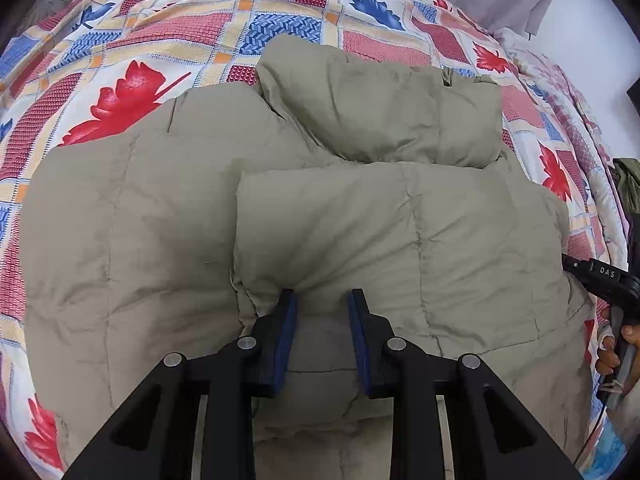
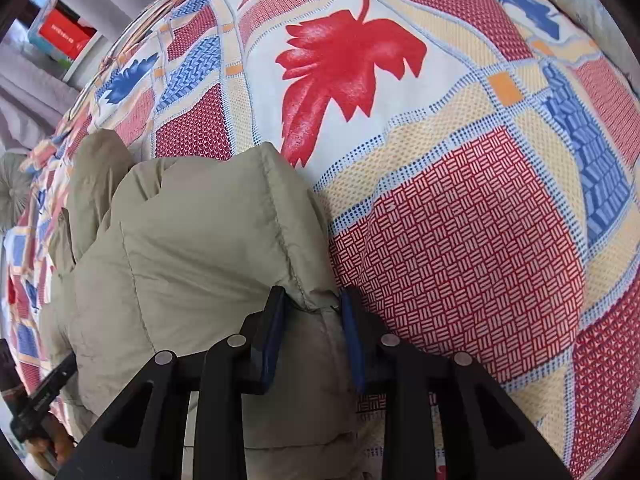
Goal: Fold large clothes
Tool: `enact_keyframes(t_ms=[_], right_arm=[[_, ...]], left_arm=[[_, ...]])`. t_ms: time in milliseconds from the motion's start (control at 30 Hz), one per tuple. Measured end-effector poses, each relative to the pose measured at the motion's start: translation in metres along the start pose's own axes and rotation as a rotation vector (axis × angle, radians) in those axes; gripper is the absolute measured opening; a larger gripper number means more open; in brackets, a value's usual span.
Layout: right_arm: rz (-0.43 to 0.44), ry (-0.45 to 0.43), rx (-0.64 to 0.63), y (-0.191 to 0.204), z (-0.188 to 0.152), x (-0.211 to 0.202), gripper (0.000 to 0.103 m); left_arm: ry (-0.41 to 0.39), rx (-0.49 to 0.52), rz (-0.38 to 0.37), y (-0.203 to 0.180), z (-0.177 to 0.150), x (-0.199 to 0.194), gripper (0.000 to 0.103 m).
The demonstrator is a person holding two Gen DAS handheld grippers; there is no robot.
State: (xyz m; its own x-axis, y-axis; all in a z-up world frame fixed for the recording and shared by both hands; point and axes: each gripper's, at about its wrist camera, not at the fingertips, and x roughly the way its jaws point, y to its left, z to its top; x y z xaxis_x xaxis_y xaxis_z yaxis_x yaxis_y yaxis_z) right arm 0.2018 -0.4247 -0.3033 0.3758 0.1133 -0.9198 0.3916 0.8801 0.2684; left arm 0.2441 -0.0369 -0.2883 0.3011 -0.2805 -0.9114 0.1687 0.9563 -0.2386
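A puffy khaki jacket [image 1: 360, 220] lies folded on the bed, with one sleeve laid across its body and a second padded part above it. My left gripper [image 1: 323, 294] points down onto the near edge of the folded sleeve. Its blue pads hold a bulge of fabric between them, and creases run to the tips. In the right wrist view the jacket [image 2: 200, 248] ends at a stitched corner. My right gripper [image 2: 311, 300] has that corner wedged between its pads. The right gripper's body [image 1: 600, 280] shows at the jacket's right side, a hand [image 1: 612, 352] under it.
A quilted bedspread [image 1: 160, 40] with red and blue leaves lies under everything and spreads wide to the right of the jacket [image 2: 460, 240]. A red box [image 2: 60, 34] stands on a shelf beyond the bed. An olive cloth [image 1: 628, 184] hangs at the bed's right edge.
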Motion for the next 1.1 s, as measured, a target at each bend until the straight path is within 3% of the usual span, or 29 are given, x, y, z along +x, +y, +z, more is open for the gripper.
enact_keyframes(t_ms=[267,600,967,1000,1033,1067,1100], right_arm=[[-0.137,-0.069,-0.14,0.018,-0.027,-0.051,0.033],[-0.13,-0.044,-0.102,0.017,-0.072,-0.079,0.034],[-0.117,0.012,-0.085,0.02,-0.11,-0.093,0.034],[-0.117,0.014,-0.083,0.02,-0.113,-0.094,0.034],[-0.118,0.017,-0.081,0.02,-0.114,-0.094,0.034],[-0.119,0.018,-0.081,0.02,-0.116,-0.095,0.034],[-0.12,0.02,-0.081,0.021,-0.116,-0.095,0.034]], left_arm=[[-0.014,0.011,0.059,0.001,-0.011,-0.042,0.029],[0.017,0.007,0.124,0.008,-0.044,-0.068,0.029],[0.052,-0.026,0.14,0.02,-0.069,-0.085,0.029],[0.052,-0.027,0.141,0.02,-0.07,-0.086,0.033],[0.054,-0.028,0.142,0.021,-0.071,-0.088,0.048],[0.051,-0.032,0.145,0.021,-0.071,-0.09,0.085],[0.029,-0.037,0.157,0.021,-0.072,-0.094,0.1]])
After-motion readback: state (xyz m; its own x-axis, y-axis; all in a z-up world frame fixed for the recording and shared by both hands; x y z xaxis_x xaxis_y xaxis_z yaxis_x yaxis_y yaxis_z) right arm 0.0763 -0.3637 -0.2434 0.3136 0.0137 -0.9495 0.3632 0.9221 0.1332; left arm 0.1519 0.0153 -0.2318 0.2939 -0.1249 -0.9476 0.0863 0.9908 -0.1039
